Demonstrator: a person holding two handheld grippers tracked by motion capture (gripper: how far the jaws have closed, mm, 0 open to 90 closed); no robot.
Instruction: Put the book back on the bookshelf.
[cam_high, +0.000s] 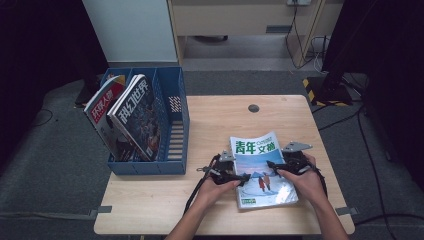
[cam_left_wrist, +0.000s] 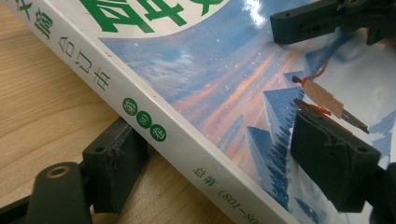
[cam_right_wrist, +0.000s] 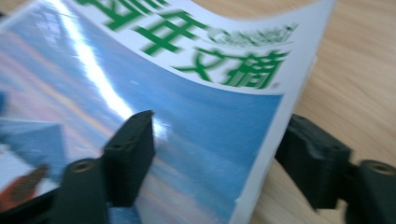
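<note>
- Lying flat on the wooden table (cam_high: 210, 120), near its front right part: a thick magazine (cam_high: 260, 170) with green title characters and a blue snowy cover.
- Straddling the magazine's white spine (cam_left_wrist: 154, 112) at the left edge: left gripper (cam_high: 235, 177), jaws standing wide, one beside the spine on the table, the other over the cover; pads not seen pressing.
- Straddling the opposite, page-side edge: right gripper (cam_high: 275, 167), jaws partly spread, one above the cover, one outside the edge; no clamping visible, that view being blurred.
- Standing well apart at the table's left: a blue three-slot file rack (cam_high: 172, 125), holding two upright, leaning magazines, a red-titled one (cam_high: 102, 107) and a dark one (cam_high: 135, 112); nearest slot to the magazine standing free.
- Sitting near the far edge: a round cable grommet (cam_high: 253, 108), apart from everything.
- Being cut off in the gripper views: most of the cover; small spine print partly unreadable.
- Covering the magazine's lower corners in the high view: both hands.
- Remaining open: bare wood between rack and magazine, and behind the magazine up to the far edge; right table edge lying close beside the right hand.
</note>
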